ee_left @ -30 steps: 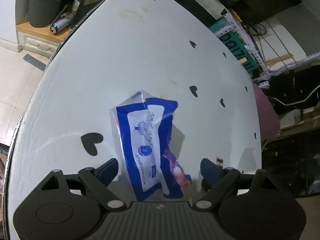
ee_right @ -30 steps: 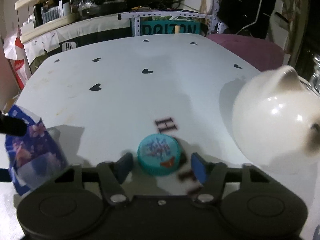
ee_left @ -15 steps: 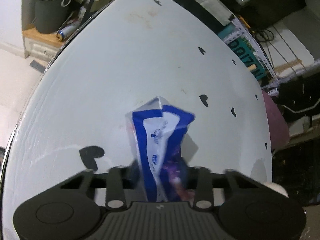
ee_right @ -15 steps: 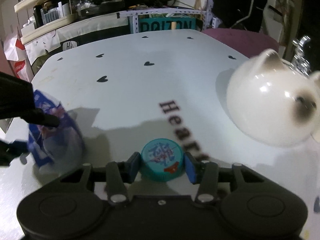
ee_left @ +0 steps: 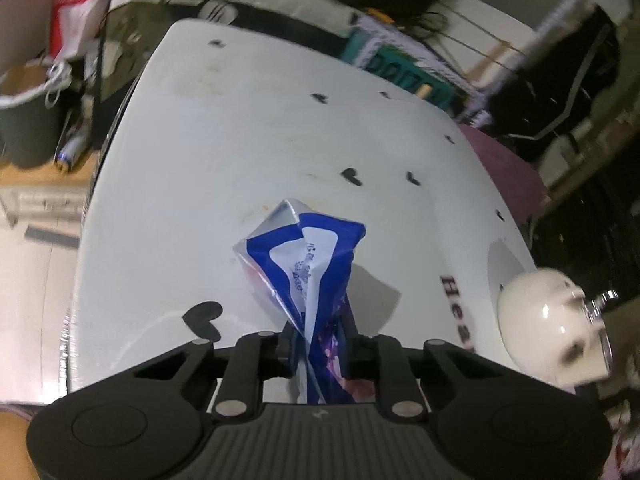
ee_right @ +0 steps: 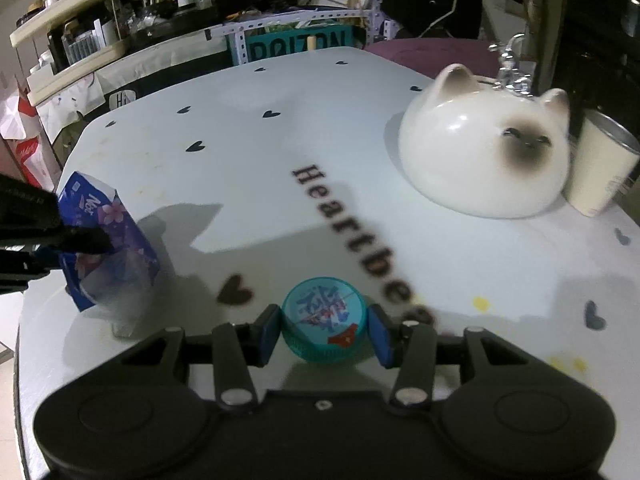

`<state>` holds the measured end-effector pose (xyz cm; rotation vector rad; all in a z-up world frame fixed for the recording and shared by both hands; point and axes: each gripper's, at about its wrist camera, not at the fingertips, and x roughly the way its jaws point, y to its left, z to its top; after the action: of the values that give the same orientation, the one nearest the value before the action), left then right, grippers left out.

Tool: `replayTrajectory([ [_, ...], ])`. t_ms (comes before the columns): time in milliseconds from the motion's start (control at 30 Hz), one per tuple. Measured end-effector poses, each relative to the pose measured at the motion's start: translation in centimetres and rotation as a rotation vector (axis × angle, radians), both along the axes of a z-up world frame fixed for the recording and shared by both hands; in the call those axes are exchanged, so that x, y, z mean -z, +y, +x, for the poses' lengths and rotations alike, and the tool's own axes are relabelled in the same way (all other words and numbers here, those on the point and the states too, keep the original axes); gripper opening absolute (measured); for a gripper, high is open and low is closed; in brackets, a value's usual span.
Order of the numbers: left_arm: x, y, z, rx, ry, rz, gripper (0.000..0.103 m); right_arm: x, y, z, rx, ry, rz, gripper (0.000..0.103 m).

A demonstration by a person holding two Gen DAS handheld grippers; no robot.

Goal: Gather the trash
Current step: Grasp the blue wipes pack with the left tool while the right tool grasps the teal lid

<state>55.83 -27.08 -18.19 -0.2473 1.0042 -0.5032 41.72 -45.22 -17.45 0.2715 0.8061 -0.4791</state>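
Now both pickups are made: left claw (ee_left: 320, 346) pinches the crumpled blue plastic tissue wrapper (ee_left: 306, 264) near the white table's (ee_left: 240, 152) left edge, right claw (ee_right: 323, 332) clamps the round teal bottle cap (ee_right: 323, 328) at its near edge; next, carrying both binward.

Ahead of the left tool, pinched between its jaws, is one blue-and-white wrapper (ee_left: 308, 276). Between the right tool's pads sits one teal cap (ee_right: 323, 325). Beyond that tool, to its right, stand one cat-shaped ceramic piece (ee_right: 484, 160) and one cream cup (ee_right: 600, 168). One white table (ee_right: 248, 184) bears them all.
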Motion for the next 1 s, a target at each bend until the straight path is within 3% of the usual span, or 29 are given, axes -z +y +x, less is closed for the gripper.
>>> replayTrajectory([
  [400, -4.9, 2.1, -7.2, 0.178, -0.194, 0.053, 0.017, -5.6, 2.6, -5.7, 0.031, -0.057, -0.025, 0.048],
  [667, -7.1, 4.4, -13.5, 0.233, -0.261, 0.104, 0.017, -8.5, 5.0, -10.4, 0.001, -0.094, -0.027, 0.048],
  [1000, -8.6, 7.1, -22.1, 0.229, -0.291, 0.125, 0.017, -11.3, 7.5, -18.1, -0.053, -0.114, -0.054, 0.048],
])
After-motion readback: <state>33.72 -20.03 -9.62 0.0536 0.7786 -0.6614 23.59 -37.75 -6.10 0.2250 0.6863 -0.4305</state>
